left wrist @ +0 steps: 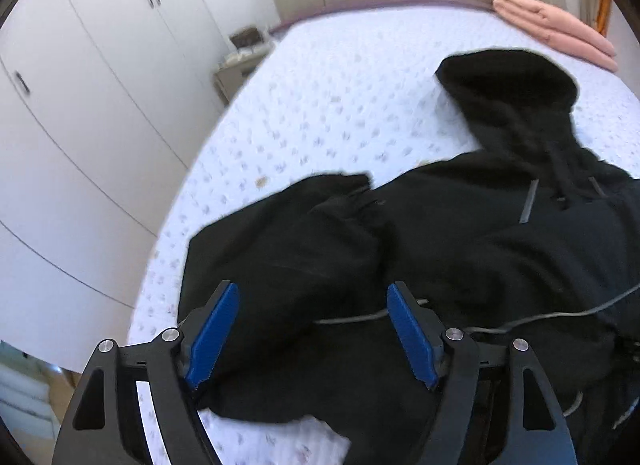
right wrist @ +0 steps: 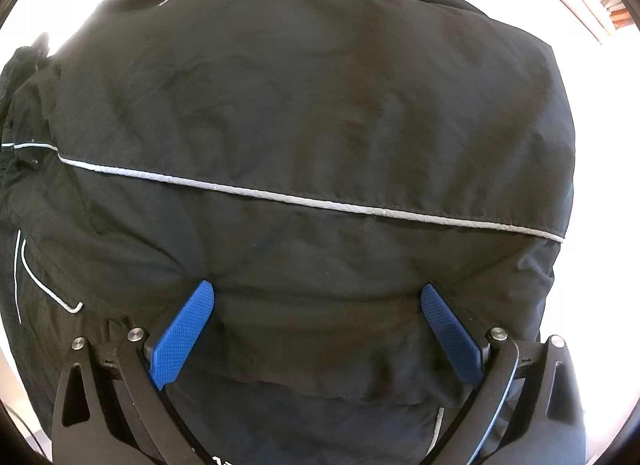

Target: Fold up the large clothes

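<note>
Jacket is lying spread out on the bed, black, hood pointing far; left gripper is hanging over its left sleeve, jaws wide apart, gripping nothing; right gripper is hovering above the body, jaws wide too.

No readable text, label, brand, number or sign anywhere. Black jacket: plain cloth, grey piping, snap buttons, no print or logo showing. White marks at near edge of right wrist view, cut off by frame, illegible. Bed cover: small blurred pattern only, no letters. Wardrobe doors at left: bare, unlabelled.
</note>
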Motion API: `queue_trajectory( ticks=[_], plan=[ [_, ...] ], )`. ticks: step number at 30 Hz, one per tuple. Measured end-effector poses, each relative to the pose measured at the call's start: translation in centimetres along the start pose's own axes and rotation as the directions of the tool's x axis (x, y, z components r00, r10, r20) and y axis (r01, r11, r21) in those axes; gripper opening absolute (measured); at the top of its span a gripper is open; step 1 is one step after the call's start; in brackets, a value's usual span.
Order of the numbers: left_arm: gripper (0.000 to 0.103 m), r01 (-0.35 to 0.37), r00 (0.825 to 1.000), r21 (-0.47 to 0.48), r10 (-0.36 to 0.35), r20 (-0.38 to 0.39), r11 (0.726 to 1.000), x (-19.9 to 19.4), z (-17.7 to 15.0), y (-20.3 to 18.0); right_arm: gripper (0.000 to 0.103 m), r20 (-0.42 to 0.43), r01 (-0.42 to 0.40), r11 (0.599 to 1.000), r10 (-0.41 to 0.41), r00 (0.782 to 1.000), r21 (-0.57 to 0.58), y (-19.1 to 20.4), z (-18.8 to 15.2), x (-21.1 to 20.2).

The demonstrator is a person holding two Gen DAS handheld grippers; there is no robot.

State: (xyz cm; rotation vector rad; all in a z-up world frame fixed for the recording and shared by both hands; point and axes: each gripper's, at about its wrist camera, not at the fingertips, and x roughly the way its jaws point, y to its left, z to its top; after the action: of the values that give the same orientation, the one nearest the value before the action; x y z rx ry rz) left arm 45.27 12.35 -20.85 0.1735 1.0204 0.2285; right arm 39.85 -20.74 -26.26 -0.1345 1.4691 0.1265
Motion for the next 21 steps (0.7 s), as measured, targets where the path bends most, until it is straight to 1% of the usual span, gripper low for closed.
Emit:
queue_trajectory(
  ticks=[1,2,4,6,7,8,9,11,12,13,14,15,17,18,20,21],
  plan=[
    [0.078,0.025,0.999,0.011,-0.024,-0.032,1.0,1.6,0.2,0.2,0.103,-0.002,0.0,1.0,0.0,1.0,-0.003,0.2,0.2,0.2],
    [0.078,0.033,0.998,0.022,-0.032,-0.061,0.999,3.1,0.3,0.3,0.103,-0.003,0.0,1.0,0.0,1.0,-0.006,0.2,0.3,0.3],
    [0.078,0.069,0.991,0.03,-0.065,-0.114,0.997,5.2,0.2,0.3,0.103,-0.007,0.001,1.0,-0.001,1.0,-0.009,0.3,0.4,0.4],
    [0.077,0.048,0.992,0.046,-0.042,-0.116,0.998,6.1,0.2,-0.1,0.103,-0.011,0.002,1.0,-0.002,1.0,-0.009,0.6,0.6,0.5],
    [0.058,0.031,0.994,0.053,-0.025,-0.109,0.998,6.4,0.2,-0.2,0.103,-0.012,0.003,1.0,-0.003,1.0,-0.01,0.6,0.7,0.5],
    [0.03,0.022,0.993,0.06,-0.015,-0.118,0.998,6.6,0.2,-0.3,0.103,-0.013,0.004,1.0,-0.004,1.0,-0.01,0.7,1.1,0.5],
    [0.024,0.031,0.992,0.048,-0.025,-0.127,0.998,6.5,0.4,-0.2,0.103,-0.012,0.004,1.0,-0.004,1.0,-0.011,0.7,1.1,0.5],
    [0.015,0.036,0.995,0.024,-0.033,-0.089,0.999,4.8,0.6,-0.2,0.103,-0.011,0.005,1.0,-0.005,1.0,-0.012,0.8,1.3,0.5],
    [0.015,0.042,0.997,0.024,-0.04,-0.072,0.999,3.9,0.7,-0.2,0.103,-0.01,0.005,1.0,-0.005,1.0,-0.012,0.8,1.4,0.5],
    [0.014,0.064,0.997,0.02,-0.063,-0.044,0.998,2.3,0.7,-0.4,0.103,-0.009,0.005,1.0,-0.005,1.0,-0.011,0.9,1.4,0.4],
    [0.014,0.105,0.994,0.013,-0.105,-0.02,0.994,0.5,0.8,-0.7,0.103,-0.007,0.005,1.0,-0.005,1.0,-0.01,0.9,1.3,0.4],
    [0.014,0.141,0.99,0.012,-0.141,-0.001,0.99,-0.6,1.2,-1.1,0.103,-0.006,0.005,1.0,-0.005,1.0,-0.009,0.9,1.3,0.3],
    [0.014,0.237,0.97,0.022,-0.238,0.053,0.971,-4.7,1.1,-2.6,0.103,-0.005,0.004,1.0,-0.004,1.0,-0.008,1.0,1.3,0.3],
    [0.014,0.273,0.959,0.033,-0.275,0.066,0.961,-6.0,1.0,-3.4,0.103,-0.005,0.003,1.0,-0.003,1.0,-0.007,1.0,1.3,0.2],
    [0.014,0.353,0.931,0.057,-0.356,0.079,0.934,-7.9,0.6,-5.9,0.103,-0.006,-0.003,1.0,0.003,1.0,0.0,0.7,1.3,0.0],
    [0.014,0.399,0.912,0.071,-0.404,0.072,0.914,-8.4,0.2,-7.6,0.101,0.007,-0.015,0.999,0.015,1.0,0.03,0.4,1.3,-0.4]
  ],
)
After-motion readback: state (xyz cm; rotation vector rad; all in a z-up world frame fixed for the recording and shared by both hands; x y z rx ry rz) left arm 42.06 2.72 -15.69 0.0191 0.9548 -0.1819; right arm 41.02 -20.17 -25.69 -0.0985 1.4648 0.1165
